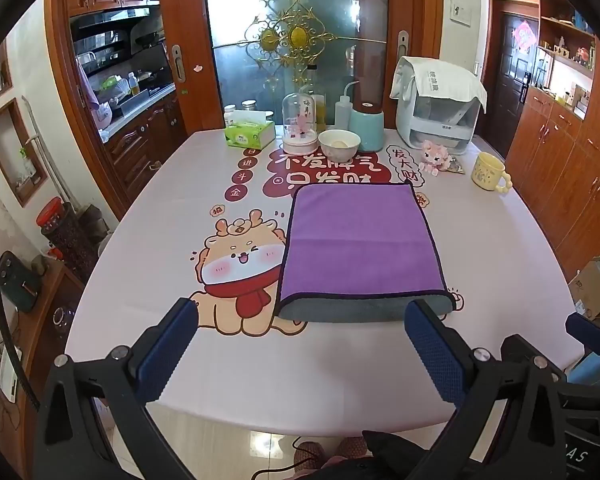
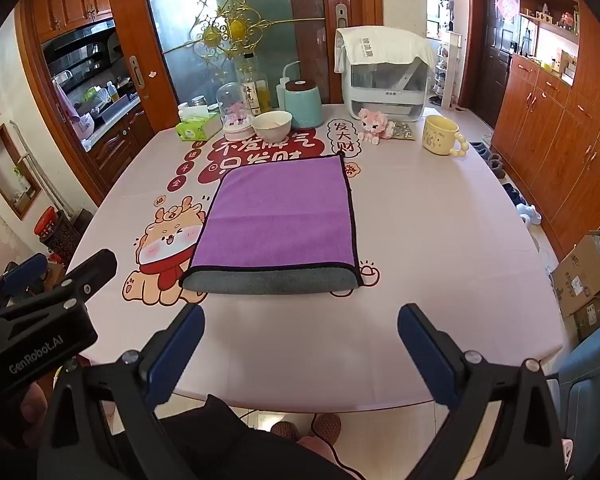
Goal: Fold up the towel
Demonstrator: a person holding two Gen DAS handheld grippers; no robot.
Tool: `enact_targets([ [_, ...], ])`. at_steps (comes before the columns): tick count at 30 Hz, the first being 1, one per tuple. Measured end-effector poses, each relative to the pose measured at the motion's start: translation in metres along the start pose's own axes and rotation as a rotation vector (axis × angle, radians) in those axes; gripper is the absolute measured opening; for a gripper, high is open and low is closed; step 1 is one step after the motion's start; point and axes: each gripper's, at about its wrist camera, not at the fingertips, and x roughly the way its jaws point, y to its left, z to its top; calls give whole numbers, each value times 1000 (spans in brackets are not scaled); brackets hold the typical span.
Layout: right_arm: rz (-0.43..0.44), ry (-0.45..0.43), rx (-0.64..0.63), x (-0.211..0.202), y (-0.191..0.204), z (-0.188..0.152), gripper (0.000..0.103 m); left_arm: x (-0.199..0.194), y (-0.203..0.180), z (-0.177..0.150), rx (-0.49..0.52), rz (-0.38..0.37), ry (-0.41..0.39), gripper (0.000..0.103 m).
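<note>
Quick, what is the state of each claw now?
Left claw: open, holding nothing.
Right claw: open, holding nothing; towel lies on table.

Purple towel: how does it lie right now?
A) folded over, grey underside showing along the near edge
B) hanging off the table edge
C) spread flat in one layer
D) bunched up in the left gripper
A: the towel lies doubled on the table, a grey strip showing along its near edge, with both grippers open and clear of it.
</note>
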Motion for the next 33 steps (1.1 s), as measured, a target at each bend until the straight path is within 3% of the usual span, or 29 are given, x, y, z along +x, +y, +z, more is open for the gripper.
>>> enact_targets([
  [33,6,2,4,5,-3,5,98,-1,1,0,1,3,-8,102],
])
